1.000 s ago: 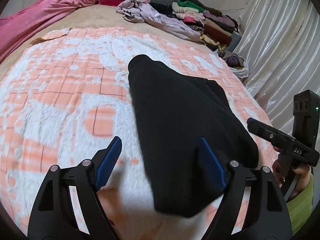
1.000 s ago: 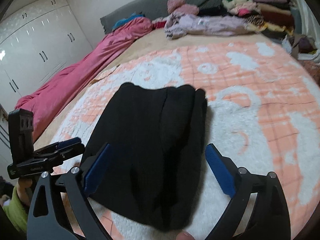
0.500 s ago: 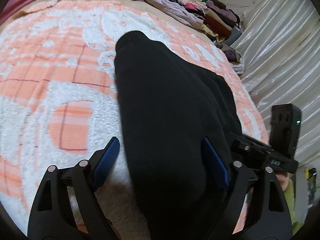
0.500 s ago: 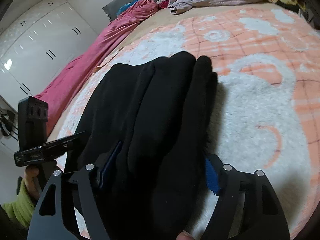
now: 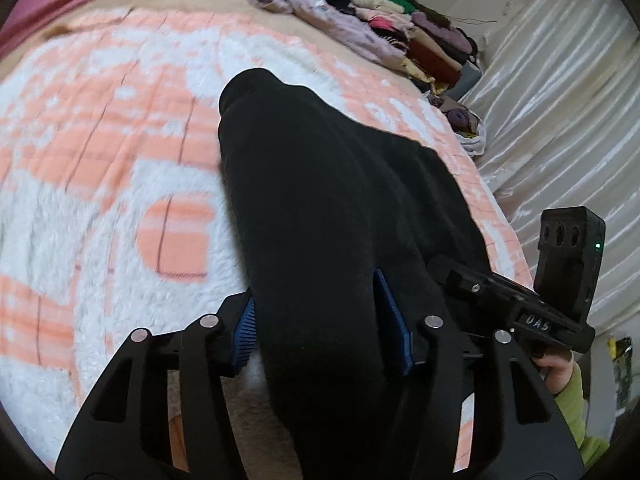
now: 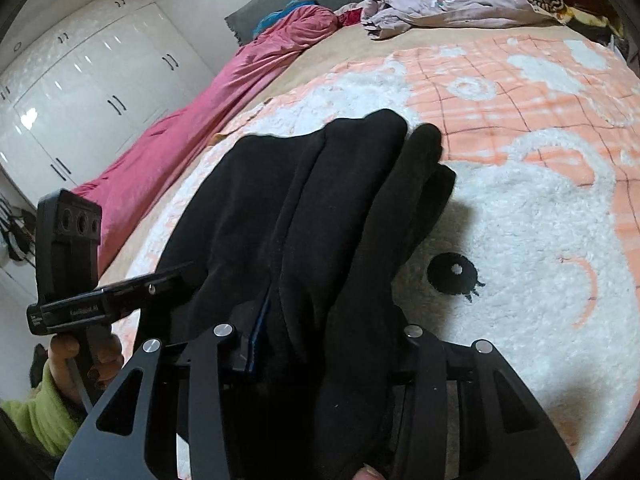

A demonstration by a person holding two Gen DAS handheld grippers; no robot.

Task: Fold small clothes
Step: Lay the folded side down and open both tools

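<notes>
A black folded garment (image 5: pixel 340 200) lies lengthwise on the peach and white fleece blanket (image 5: pixel 100 160). My left gripper (image 5: pixel 318 326) straddles the garment's near left part, and its jaws are closing with the blue pads (image 5: pixel 245 332) pressing into the cloth on both sides. In the right wrist view the same garment (image 6: pixel 320 184) is bunched in folds, and my right gripper (image 6: pixel 320 336) grips its near right part, its jaws closing too. One blue pad (image 6: pixel 259 326) shows at the cloth; the other is hidden under the fabric.
A pile of mixed clothes (image 5: pixel 400 28) and a lilac garment (image 6: pixel 440 8) lie at the far end of the bed. A pink duvet (image 6: pixel 200 120) runs along one side, white wardrobes (image 6: pixel 80 92) behind it. Shiny curtains (image 5: pixel 560 100) hang on the other side. Green-sleeved hands (image 6: pixel 80 356) hold the grippers.
Both grippers came down and forward onto the garment's near end. Their jaws narrowed from wide apart until the pads met the cloth, which has bunched up between them.
</notes>
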